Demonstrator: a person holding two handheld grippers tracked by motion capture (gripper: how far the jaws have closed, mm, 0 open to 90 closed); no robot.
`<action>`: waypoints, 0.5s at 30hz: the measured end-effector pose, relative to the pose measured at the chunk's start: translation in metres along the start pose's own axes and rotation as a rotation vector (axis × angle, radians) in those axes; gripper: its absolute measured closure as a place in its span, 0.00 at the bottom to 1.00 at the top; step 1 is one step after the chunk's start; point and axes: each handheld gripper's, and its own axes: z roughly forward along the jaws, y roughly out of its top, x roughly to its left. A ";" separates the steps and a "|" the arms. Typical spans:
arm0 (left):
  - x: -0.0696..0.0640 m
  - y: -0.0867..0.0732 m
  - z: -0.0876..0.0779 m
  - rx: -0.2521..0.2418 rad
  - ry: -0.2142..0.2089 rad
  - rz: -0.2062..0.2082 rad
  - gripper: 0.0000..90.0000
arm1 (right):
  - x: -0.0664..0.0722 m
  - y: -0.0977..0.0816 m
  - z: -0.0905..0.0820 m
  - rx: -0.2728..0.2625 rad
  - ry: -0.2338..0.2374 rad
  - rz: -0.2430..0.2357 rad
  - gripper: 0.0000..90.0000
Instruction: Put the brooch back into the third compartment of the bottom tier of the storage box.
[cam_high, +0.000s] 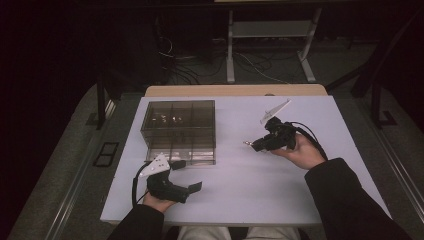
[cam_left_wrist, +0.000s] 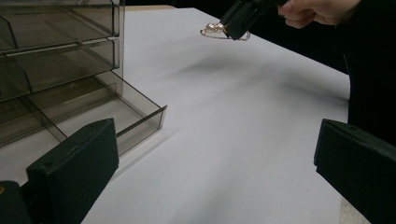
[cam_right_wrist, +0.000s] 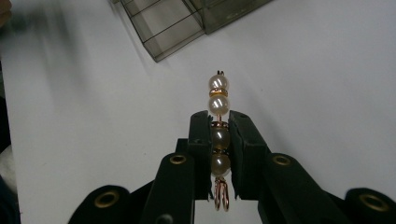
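Observation:
My right gripper (cam_high: 256, 145) hovers above the middle right of the white table, shut on a gold pin strung with pearls (cam_right_wrist: 218, 95). The pin's far end sticks out past the jaws. The left gripper view shows that same pin (cam_left_wrist: 212, 29) held above the table by the right gripper (cam_left_wrist: 236, 21). My left gripper (cam_high: 189, 175) rests open near the front left with nothing between its jaws. A smoky clear drawer box (cam_high: 179, 131) stands just beyond it, and its bottom drawer (cam_left_wrist: 135, 112) is pulled out.
The white table (cam_high: 300, 190) lies under both hands. Small items lie in a top compartment of the box (cam_high: 167, 118). A desk frame and cables (cam_high: 240, 65) stand on the floor beyond the table's far edge.

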 end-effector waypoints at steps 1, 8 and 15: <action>0.000 0.000 0.000 0.000 0.000 0.000 0.00 | 0.000 0.001 0.000 0.001 -0.001 -0.008 0.88; 0.000 0.000 0.000 -0.001 -0.001 -0.001 0.00 | 0.003 0.009 0.003 -0.001 0.005 -0.029 0.88; 0.000 0.000 0.000 -0.002 -0.002 0.000 0.00 | 0.007 0.015 0.007 0.000 0.012 -0.038 0.88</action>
